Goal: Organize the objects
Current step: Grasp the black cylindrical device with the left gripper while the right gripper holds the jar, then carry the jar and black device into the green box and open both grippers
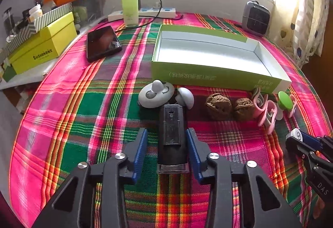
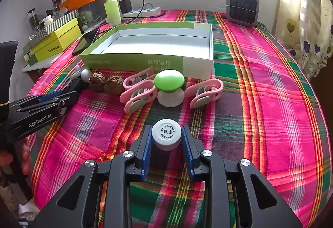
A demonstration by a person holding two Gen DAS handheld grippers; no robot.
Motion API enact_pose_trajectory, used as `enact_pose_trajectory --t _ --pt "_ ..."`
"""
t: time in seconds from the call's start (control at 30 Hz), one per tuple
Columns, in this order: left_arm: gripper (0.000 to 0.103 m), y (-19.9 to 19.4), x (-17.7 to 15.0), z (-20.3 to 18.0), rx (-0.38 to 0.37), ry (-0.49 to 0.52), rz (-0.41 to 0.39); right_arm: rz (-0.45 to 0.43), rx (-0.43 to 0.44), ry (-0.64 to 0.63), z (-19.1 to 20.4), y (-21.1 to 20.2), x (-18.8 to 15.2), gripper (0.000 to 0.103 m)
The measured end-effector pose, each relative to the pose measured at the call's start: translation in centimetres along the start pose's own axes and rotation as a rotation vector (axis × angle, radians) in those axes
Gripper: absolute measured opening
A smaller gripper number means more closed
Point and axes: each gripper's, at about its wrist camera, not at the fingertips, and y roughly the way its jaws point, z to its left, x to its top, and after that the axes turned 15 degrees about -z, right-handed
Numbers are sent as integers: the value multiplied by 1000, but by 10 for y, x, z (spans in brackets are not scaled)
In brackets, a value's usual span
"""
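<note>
My left gripper has a black cylindrical device lying between its blue pads on the plaid tablecloth. The jaws stand narrow around it, yet a thin gap shows on each side, so I judge the pads not yet pressing. My right gripper is clenched on a small bottle with a white cap, pads against the bottle's dark body just below the cap.

The remaining items lie in a row just in front of the empty green-sided box: a grey-white massager, two walnuts, pink clips and a green-capped mushroom knob.

Handling notes:
- The black device looks rigid, smooth and fairly dense (a clear lens end faces me). I take it across the middle of its barrel, where the flat panel gives the pads purchase; a hold near either end would let it tip.
- The bottle looks light and stiff. The cap's lip guards against slipping downward.
- The walnuts are hard, round and prone to roll; the clips are light and springy.
</note>
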Motion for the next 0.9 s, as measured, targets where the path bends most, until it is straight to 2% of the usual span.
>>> enact_pose_trajectory --t 0.1,0.47,0.9 --pt "26 -1 0 1 -12 -4 1 0 4 2 3 0 0 29" --pt "25 -10 0 -2 -62 -11 -19 -11 18 7 10 0 3 29" --pt "26 -22 17 -7 -115 -6 -61 -51 50 -12 20 -2 21 29"
